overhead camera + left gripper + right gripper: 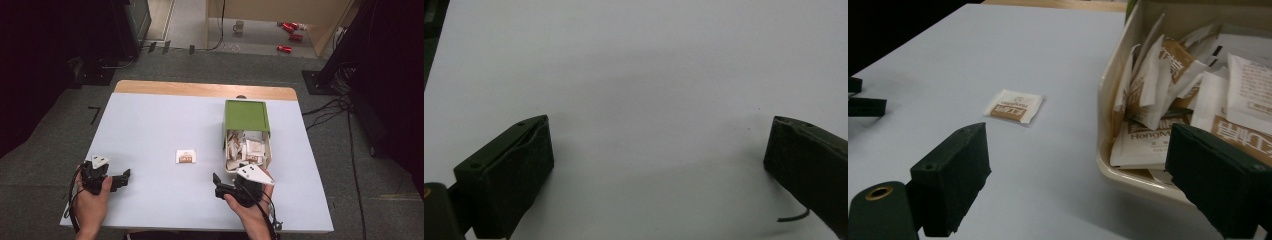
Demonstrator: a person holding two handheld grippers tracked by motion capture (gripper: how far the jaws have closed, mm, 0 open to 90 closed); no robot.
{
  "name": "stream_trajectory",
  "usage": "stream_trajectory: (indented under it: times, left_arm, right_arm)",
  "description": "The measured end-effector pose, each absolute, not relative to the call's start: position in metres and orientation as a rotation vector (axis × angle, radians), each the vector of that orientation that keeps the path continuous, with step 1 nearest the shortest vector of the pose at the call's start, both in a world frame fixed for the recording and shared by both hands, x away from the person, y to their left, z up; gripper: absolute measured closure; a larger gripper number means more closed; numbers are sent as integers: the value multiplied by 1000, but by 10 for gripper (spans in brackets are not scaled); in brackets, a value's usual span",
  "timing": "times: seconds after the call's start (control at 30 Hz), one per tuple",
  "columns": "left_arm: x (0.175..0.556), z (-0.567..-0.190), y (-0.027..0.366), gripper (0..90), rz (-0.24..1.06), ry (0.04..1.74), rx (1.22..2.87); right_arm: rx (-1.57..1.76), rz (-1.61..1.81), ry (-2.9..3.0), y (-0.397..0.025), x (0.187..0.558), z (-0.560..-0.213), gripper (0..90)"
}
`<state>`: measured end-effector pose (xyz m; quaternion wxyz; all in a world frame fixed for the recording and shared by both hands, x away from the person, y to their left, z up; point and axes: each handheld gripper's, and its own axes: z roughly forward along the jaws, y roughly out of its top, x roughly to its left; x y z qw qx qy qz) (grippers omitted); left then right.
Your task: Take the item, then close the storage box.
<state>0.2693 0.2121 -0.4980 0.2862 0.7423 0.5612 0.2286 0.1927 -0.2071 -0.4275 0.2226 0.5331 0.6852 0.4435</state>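
Looking down from the high view, a pale blue counter (150, 130) with a wooden far edge carries a cream box (247, 150) at its right side, its green lid (246, 116) flipped back and white-and-brown packets (247, 149) heaped inside. One single packet (185, 156) lies flat near the middle of the counter, well apart from the box. At the near left edge a hand holds the left gripper (125, 176) low over the counter, pointing to the right. At the near right, the other hand holds the right gripper (216, 184) just beside the box's near end, its grey plate touching or overlapping the rim. On the floor beyond stand a mug (239, 26) and some red cans (290, 31).

Over to the left gripper view: the jaws stand wide apart with nothing between them, just bare counter ahead.

Now the right gripper view: these jaws are spread wide too, holding nothing. The right-hand jaw sits in front of the box (1128, 170), whose packets (1168, 95) stand crammed and tilted. The lone packet (1014, 106) lies on the counter ahead of the left-hand jaw, printed side up.
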Motion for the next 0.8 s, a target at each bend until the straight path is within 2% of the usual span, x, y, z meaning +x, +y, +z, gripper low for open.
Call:
stream_trajectory:
  times: [0.47, 0.8]
  left_arm:
    - [269, -498, 212, 1, 610, 1500, 1984]
    - [269, -498, 212, 1, 610, 1500, 1983]
  right_arm:
    - [1565, 1145, 1833, -237, 183, -455, 108]
    - [1601, 1099, 1827, -237, 183, -472, 125]
